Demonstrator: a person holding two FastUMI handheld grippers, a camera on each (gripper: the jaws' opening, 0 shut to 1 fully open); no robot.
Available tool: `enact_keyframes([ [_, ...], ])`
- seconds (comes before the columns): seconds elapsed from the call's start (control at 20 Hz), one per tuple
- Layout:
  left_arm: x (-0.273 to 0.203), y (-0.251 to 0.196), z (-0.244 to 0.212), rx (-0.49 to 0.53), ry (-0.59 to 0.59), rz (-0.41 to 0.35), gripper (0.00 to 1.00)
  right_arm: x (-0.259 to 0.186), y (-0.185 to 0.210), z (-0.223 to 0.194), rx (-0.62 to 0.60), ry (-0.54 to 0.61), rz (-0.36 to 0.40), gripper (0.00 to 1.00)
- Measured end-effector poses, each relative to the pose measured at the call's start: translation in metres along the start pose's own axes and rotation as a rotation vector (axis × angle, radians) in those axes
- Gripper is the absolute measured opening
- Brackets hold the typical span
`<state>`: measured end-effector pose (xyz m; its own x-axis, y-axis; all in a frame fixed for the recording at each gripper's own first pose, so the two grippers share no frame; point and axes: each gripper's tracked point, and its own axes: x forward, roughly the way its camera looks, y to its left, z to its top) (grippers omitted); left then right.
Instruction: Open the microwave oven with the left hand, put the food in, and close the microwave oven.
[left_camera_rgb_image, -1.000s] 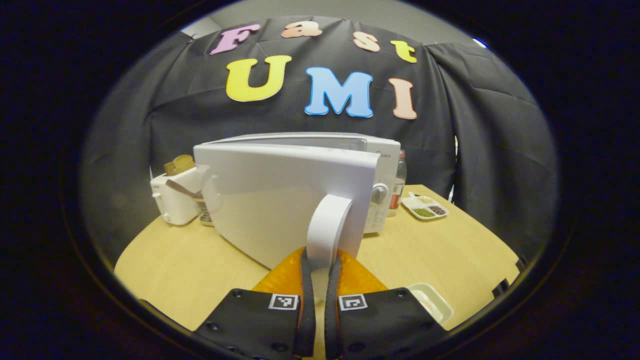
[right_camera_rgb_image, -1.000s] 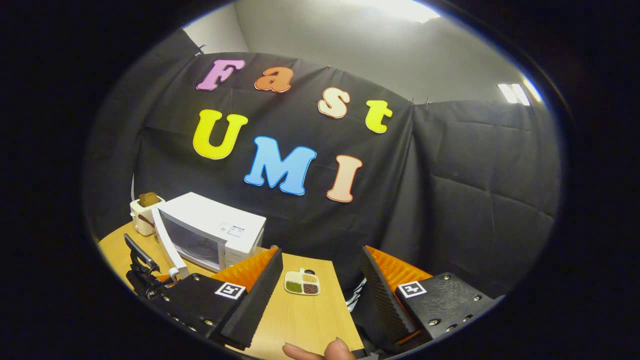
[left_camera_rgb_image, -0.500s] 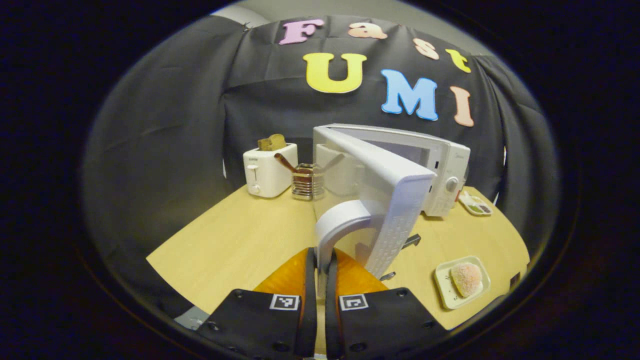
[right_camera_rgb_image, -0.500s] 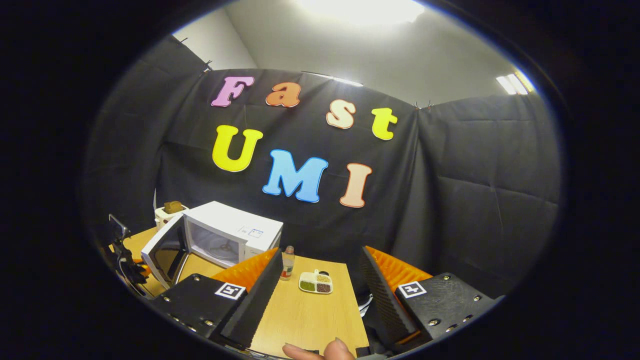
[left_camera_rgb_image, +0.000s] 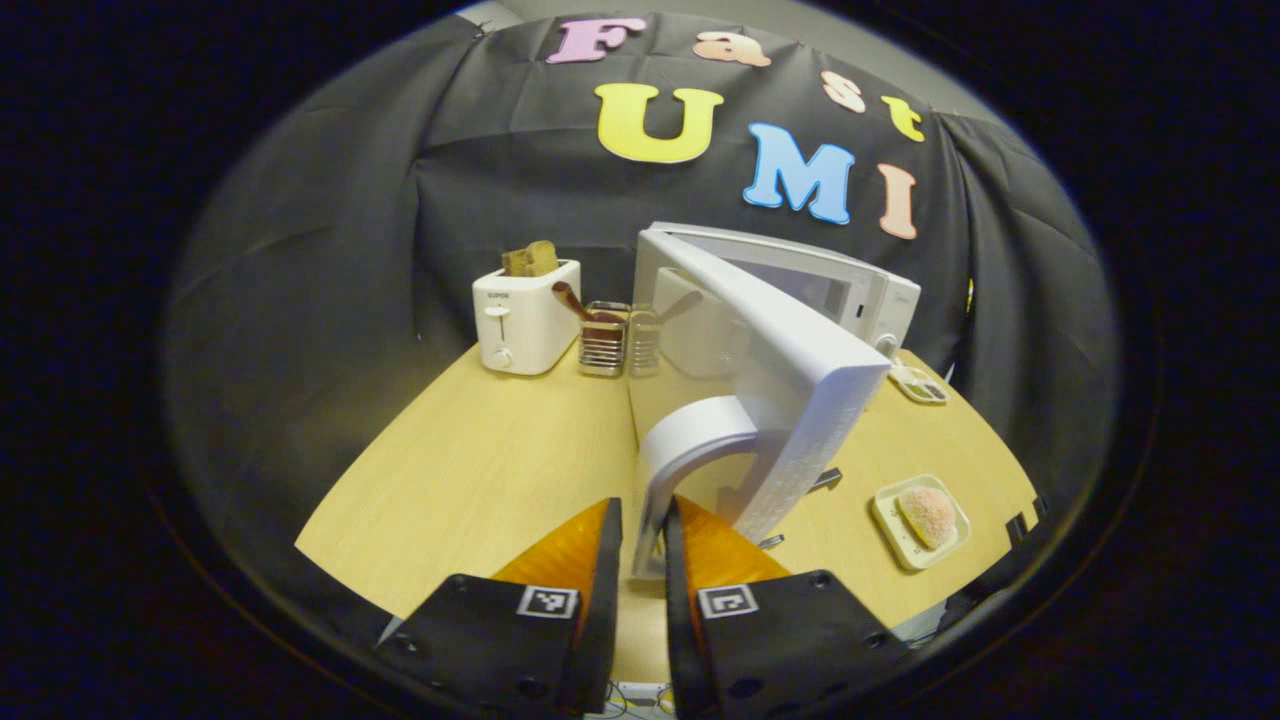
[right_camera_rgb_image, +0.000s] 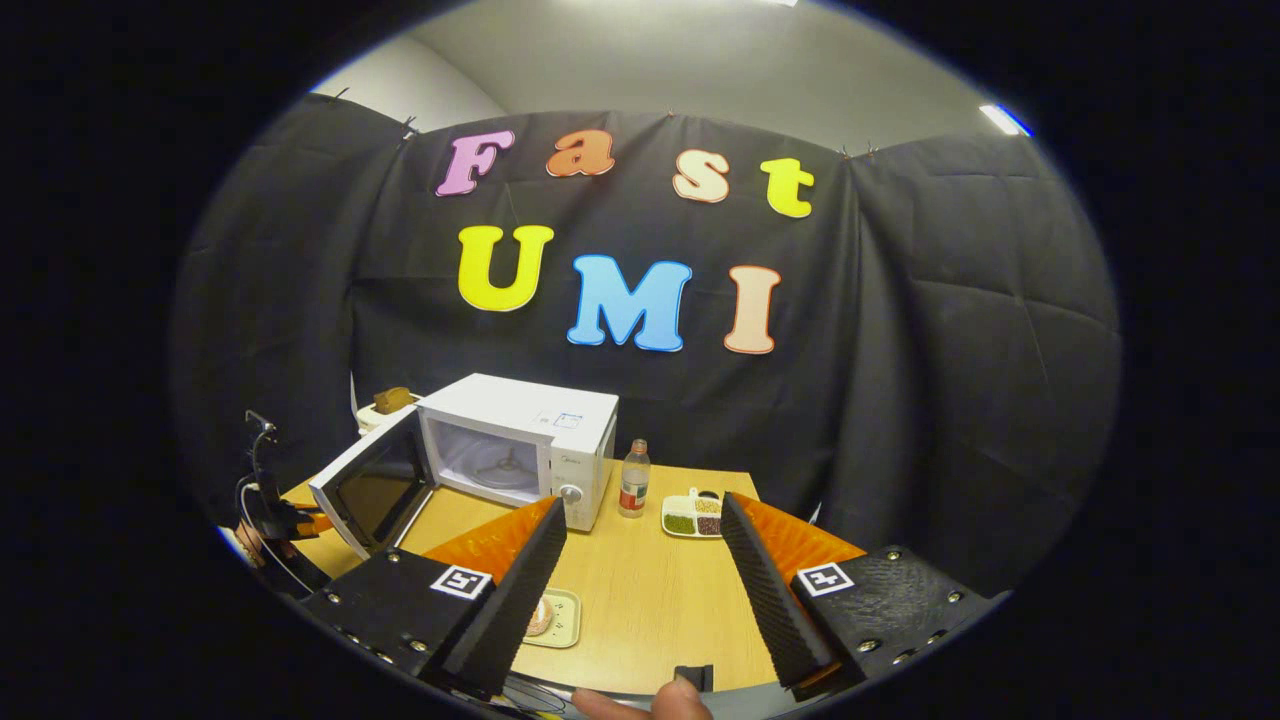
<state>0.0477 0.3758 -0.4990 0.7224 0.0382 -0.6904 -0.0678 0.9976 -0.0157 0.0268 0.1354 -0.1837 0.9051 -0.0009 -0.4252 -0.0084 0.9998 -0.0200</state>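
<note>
The microwave oven (right_camera_rgb_image: 520, 450) stands at the back of the table (left_camera_rgb_image: 480, 480), its door (left_camera_rgb_image: 800, 400) swung wider than half a second ago. The left gripper (left_camera_rgb_image: 634, 560) has its fingers loosened around the door handle (left_camera_rgb_image: 680, 450), a gap now showing each side. The right gripper (right_camera_rgb_image: 640, 570), fingers wide apart and empty, now looks squarely at the open cavity. The food (left_camera_rgb_image: 928, 515) sits on its tray (left_camera_rgb_image: 890, 520) near the front edge
</note>
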Motion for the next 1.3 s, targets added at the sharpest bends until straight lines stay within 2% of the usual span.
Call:
enact_keyframes([
  [0.1, -0.015, 0.012, -0.009, 0.029, -0.006, 0.012, 0.58, 0.018, 0.036, -0.023, 0.038, 0.064, 0.053, 0.95],
  [0.2, -0.034, 0.013, -0.013, 0.022, -0.033, -0.014, 0.87, 0.038, 0.058, -0.052, 0.069, 0.122, 0.078, 0.95],
  [0.3, -0.053, 0.014, -0.015, -0.007, -0.046, -0.015, 0.85, 0.058, 0.078, -0.085, 0.082, 0.199, 0.096, 0.95],
  [0.5, -0.087, 0.018, 0.003, -0.037, -0.098, 0.025, 0.91, 0.091, 0.102, -0.15, 0.11, 0.361, 0.124, 0.95],
  [0.6, -0.102, 0.019, 0.009, -0.098, -0.106, 0.039, 0.92, 0.104, 0.112, -0.181, 0.107, 0.442, 0.142, 0.95],
  [0.65, -0.106, 0.018, 0.012, -0.143, -0.107, 0.043, 0.99, 0.111, 0.117, -0.191, 0.102, 0.467, 0.155, 0.95],
  [0.7, -0.115, 0.021, 0.015, -0.184, -0.113, 0.057, 0.96, 0.118, 0.123, -0.201, 0.093, 0.483, 0.167, 0.95],
  [0.95, -0.137, 0.031, 0.024, -0.313, -0.099, 0.149, 0.98, 0.149, 0.146, -0.258, 0.031, 0.575, 0.224, 0.95],
  [1.0, -0.141, 0.03, 0.027, -0.332, -0.096, 0.163, 0.95, 0.156, 0.148, -0.27, 0.016, 0.597, 0.229, 0.95],
  [1.05, -0.144, 0.029, 0.029, -0.345, -0.091, 0.177, 0.98, 0.162, 0.15, -0.282, 0.001, 0.618, 0.235, 0.95],
  [1.1, -0.145, 0.027, 0.029, -0.349, -0.078, 0.19, 0.95, 0.168, 0.149, -0.293, -0.018, 0.633, 0.236, 0.96],
  [1.2, -0.149, 0.02, 0.029, -0.337, -0.057, 0.218, 0.98, 0.177, 0.148, -0.31, -0.06, 0.653, 0.238, 0.96],
  [1.3, -0.15, 0.01, 0.029, -0.326, -0.031, 0.235, 0.98, 0.177, 0.153, -0.323, -0.075, 0.679, 0.273, 0.96],
])
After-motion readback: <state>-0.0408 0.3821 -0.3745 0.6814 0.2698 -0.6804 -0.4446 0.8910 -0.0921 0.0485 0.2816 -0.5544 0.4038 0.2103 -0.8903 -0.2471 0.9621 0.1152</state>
